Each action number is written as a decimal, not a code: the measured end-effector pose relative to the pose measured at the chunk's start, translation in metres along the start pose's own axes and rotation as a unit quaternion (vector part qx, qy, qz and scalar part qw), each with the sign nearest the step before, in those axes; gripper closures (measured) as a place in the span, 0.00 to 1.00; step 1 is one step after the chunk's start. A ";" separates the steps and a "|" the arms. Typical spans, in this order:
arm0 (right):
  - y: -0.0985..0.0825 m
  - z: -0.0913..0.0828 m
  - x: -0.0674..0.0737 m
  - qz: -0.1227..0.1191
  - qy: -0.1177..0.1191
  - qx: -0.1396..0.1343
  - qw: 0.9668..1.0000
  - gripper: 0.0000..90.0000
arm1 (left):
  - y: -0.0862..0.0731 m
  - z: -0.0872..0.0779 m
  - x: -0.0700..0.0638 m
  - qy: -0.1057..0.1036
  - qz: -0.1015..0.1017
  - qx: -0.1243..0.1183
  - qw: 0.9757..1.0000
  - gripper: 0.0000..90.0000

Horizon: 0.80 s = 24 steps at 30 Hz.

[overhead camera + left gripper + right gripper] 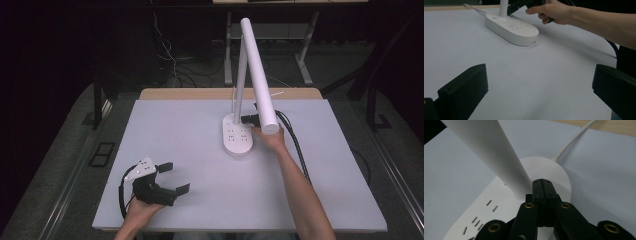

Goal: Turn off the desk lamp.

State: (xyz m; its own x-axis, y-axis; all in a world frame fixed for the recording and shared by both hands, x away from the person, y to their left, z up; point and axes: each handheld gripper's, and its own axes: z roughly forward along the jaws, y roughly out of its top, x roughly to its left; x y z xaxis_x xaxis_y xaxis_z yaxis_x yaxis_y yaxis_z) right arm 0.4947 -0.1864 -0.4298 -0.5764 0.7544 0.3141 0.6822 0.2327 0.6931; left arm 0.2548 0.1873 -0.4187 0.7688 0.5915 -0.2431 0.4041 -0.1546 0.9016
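Right gripper [542, 185] has its two black jaws pressed flat together with nothing between them. The closed tip sits right at the bottom of the lamp pole, just above the round end of the base. I think it is shut like that so it works as one firm poking finger, maybe to press the small round button [495, 17] there.

Now from big to small. The biggest thing is the white table [175, 130], which has lots of bare room. Next is the desk lamp [260, 75]. It stands on the far right part of the table. Its long white tube leans out over the person's right hand [270, 137], and a thin pole holds it up.

The lamp's base [511, 28] is a long white oval lying flat. It has plug holes on top, so it is a power strip too. A white cord [571, 141] runs out of the back of the base toward the far edge of the table.

The left gripper [172, 176] is near the front left of the table, well away from the lamp. Its jaws are wide apart and hold nothing. The left hand [142, 207] rests low there, probably to wait out of the way while the other hand does the work.

The button is the smallest thing, sitting beside the pole.
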 end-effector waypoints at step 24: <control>0.001 -0.003 0.002 -0.004 -0.017 0.012 1.000 1.00 | 0.000 0.000 -0.001 0.001 0.001 0.000 1.000 0.00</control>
State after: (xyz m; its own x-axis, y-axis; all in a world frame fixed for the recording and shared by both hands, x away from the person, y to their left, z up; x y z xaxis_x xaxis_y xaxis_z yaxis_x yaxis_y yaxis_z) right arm 0.4927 -0.1868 -0.4267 -0.5664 0.7728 0.2864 0.6885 0.2528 0.6797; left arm 0.2545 0.1866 -0.4185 0.7686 0.5928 -0.2405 0.4027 -0.1563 0.9019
